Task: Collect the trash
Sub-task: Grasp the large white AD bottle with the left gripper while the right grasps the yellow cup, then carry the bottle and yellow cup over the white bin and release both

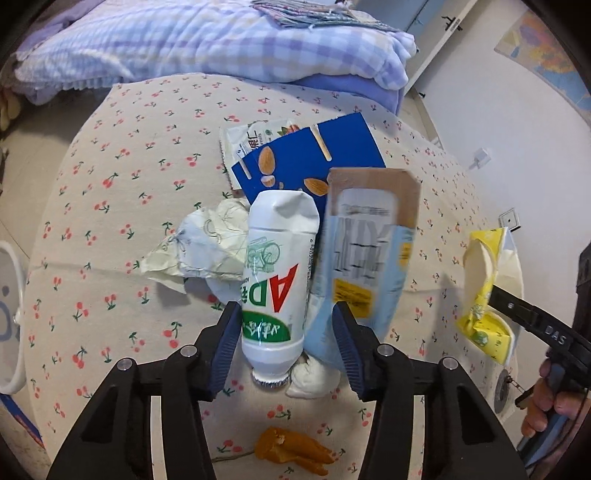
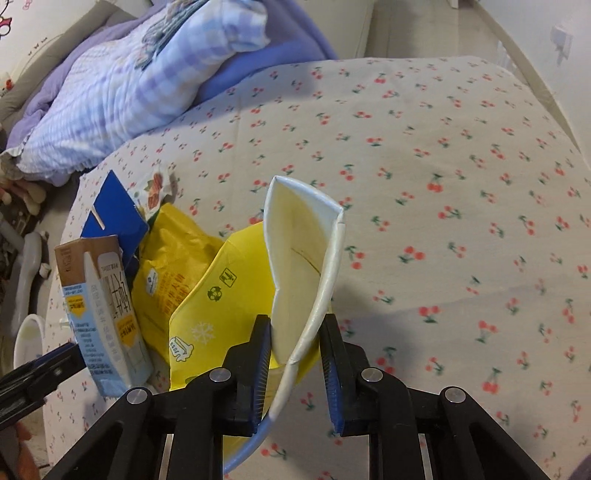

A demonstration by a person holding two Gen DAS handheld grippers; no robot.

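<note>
Left wrist view: left gripper (image 1: 284,343) straddles the white bottle (image 1: 275,291) and light-blue carton (image 1: 365,254), pads not pressing; crumpled wrappers (image 1: 199,247) and orange scrap (image 1: 291,448) remain on the cherry-print bedspread (image 1: 110,221), so most is uncollected. Right wrist view: right gripper (image 2: 295,369) clamps the flattened yellow carton (image 2: 295,266), plus a yellow bag (image 2: 166,258) unseen from the left.

Bed covered by a cherry-print sheet (image 1: 122,206). A checked lilac-and-white quilt (image 1: 207,40) lies bunched at the far end, folded striped cloth (image 1: 306,13) on top. White wall (image 1: 491,110) alongside carries a socket (image 1: 509,219).
</note>
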